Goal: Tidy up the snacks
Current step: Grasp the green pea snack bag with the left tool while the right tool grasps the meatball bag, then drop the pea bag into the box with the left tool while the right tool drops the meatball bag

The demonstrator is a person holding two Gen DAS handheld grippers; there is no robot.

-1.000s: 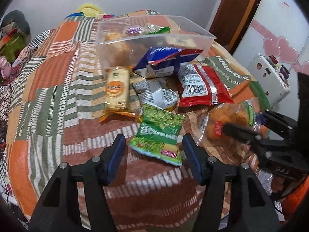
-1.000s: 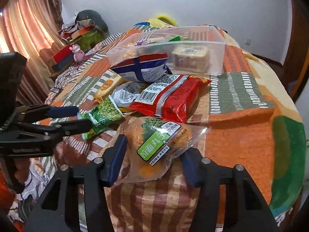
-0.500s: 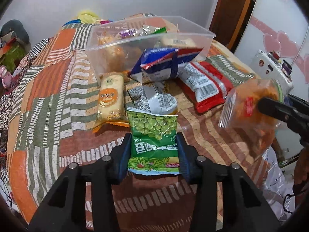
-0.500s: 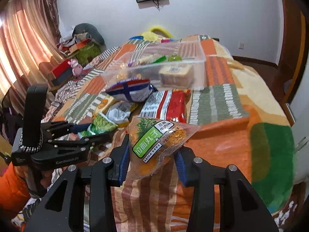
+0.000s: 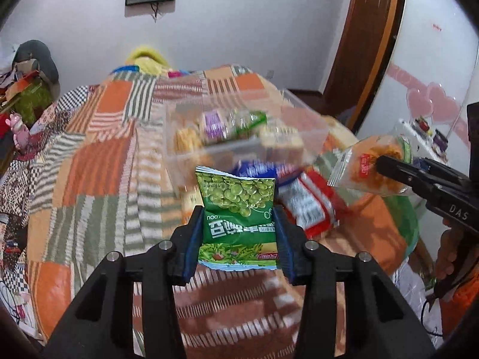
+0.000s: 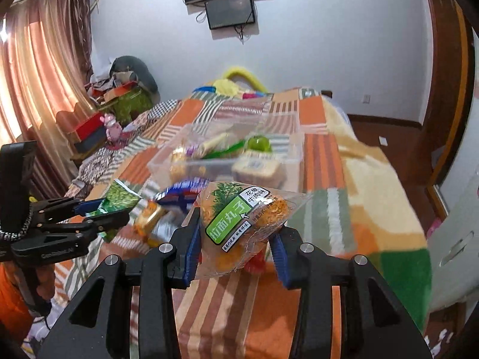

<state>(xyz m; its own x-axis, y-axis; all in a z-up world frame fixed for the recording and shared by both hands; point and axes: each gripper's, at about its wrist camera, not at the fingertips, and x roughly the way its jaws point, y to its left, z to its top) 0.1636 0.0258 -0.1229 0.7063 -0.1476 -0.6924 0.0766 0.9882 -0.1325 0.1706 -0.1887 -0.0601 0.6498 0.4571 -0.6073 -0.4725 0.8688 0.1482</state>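
My left gripper (image 5: 239,233) is shut on a green pea snack bag (image 5: 238,203), held up above the bed. My right gripper (image 6: 236,236) is shut on a clear bag of orange noodle balls (image 6: 242,224) with a green label, also lifted. Each gripper shows in the other's view: the right gripper (image 5: 386,164) with its orange bag (image 5: 371,167) at the right, the left gripper (image 6: 98,209) with the pea bag (image 6: 119,197) at the left. Beyond both stands a clear plastic box (image 5: 248,137) (image 6: 227,155) holding several snacks.
A red packet (image 5: 311,200), a blue-white packet (image 5: 257,170) and a yellow cracker pack (image 6: 149,215) lie on the patchwork blanket (image 5: 98,155) in front of the box. Clutter is piled at the far left by the curtain (image 6: 39,74). A white appliance (image 5: 431,95) stands at the right.
Both grippers closed on their bags and rose off the blanket: the left took the pea bag, the right lifted the noodle-ball bag. Both views tilted upward.
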